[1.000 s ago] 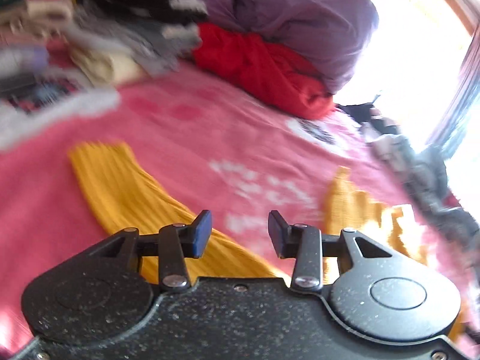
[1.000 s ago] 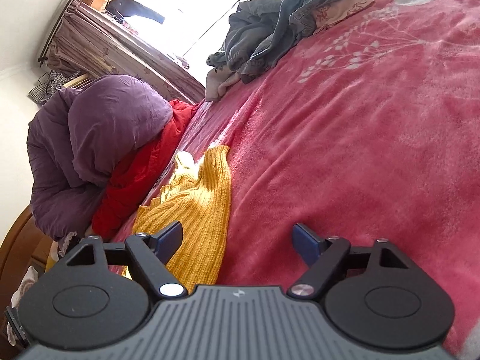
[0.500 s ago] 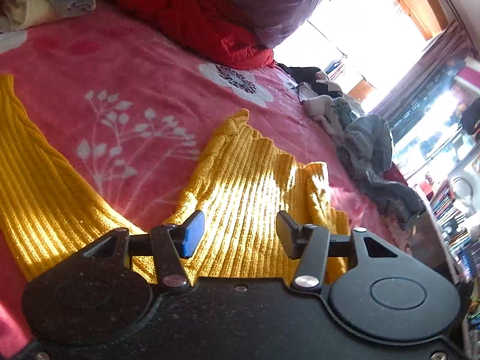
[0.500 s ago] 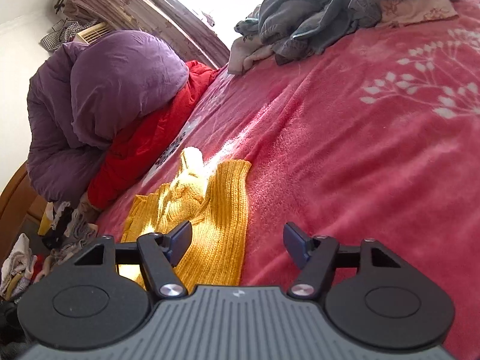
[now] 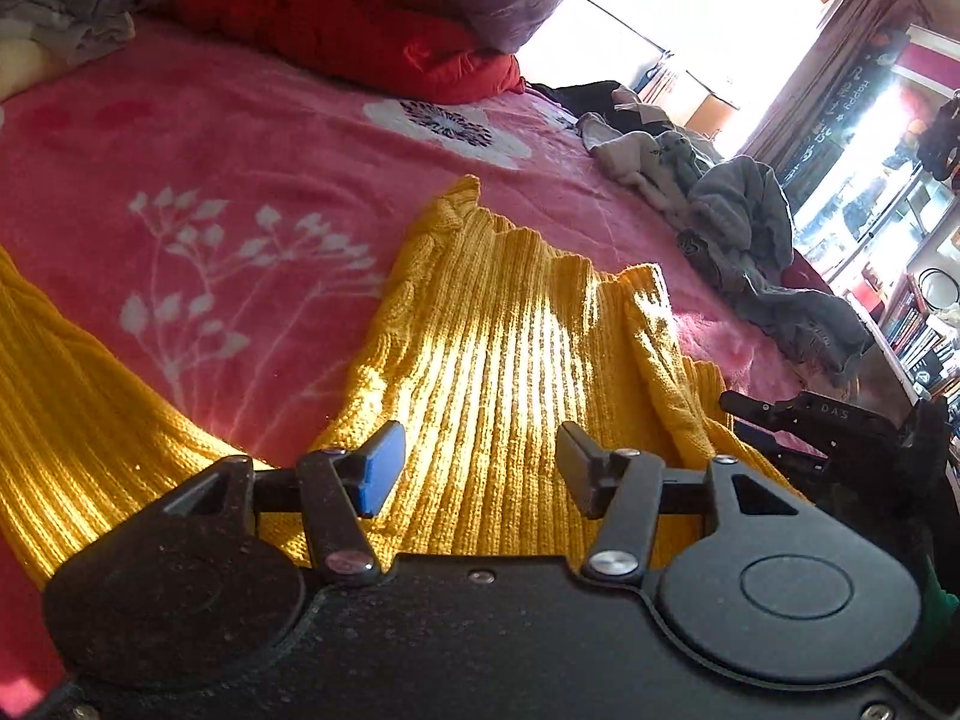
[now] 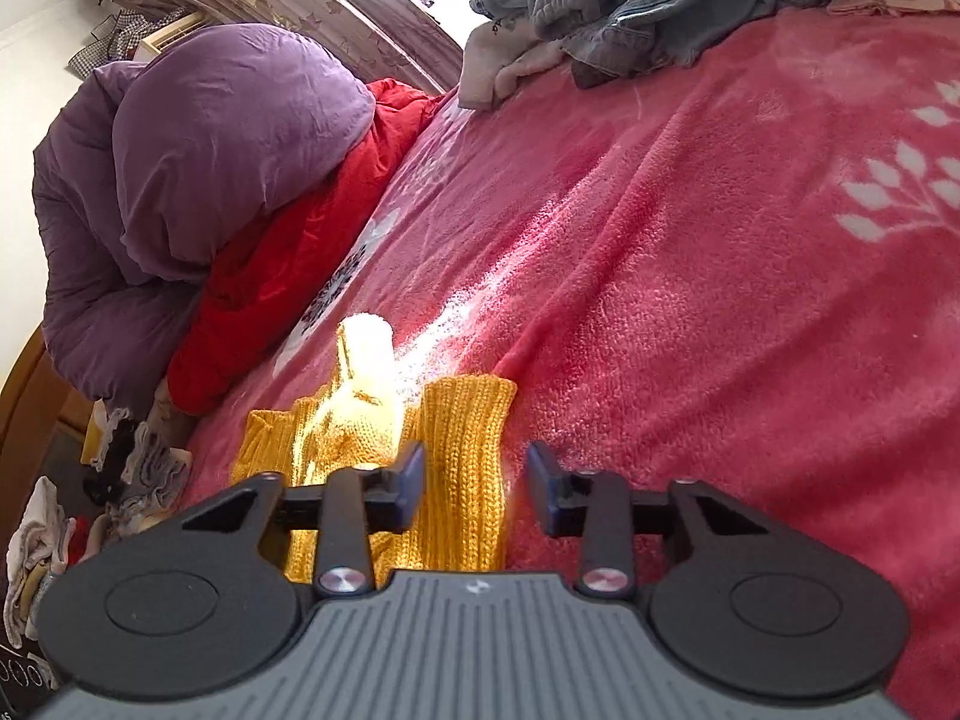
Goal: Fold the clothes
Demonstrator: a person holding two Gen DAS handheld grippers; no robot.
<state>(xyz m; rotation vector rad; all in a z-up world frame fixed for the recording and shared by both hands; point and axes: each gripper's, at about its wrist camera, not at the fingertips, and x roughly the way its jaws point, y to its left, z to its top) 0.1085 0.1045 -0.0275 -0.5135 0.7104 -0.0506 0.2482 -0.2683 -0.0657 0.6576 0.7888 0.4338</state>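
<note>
Spread flat on the pink blanket (image 5: 240,138) of the bed lies the yellow knit sweater (image 5: 498,348), ribbed and sunlit, and both hand-held grippers hang just over it with nothing between their fingers. The left hand-held gripper (image 5: 477,468) is released, its jaws apart above the broad middle of the sweater; the left wrist view alone shows how far the garment reaches — a long sleeve (image 5: 66,402) runs off to the left edge, and the right hand-held gripper (image 5: 780,420) juts in dark at the far right, by the sweater's edge. From the right wrist view, the right hand-held gripper (image 6: 474,480) is likewise released, jaws apart over a narrow strip of the sweater (image 6: 462,456) right at its border with the blanket (image 6: 720,240); whether it touches the knit cannot be told. Only this view shows the purple duvet (image 6: 198,162) whole, heaped on a red quilt (image 6: 288,264) at the bed's far end. A pile of grey clothes (image 5: 738,222) sits well apart from the sweater, seen in both views.
</note>
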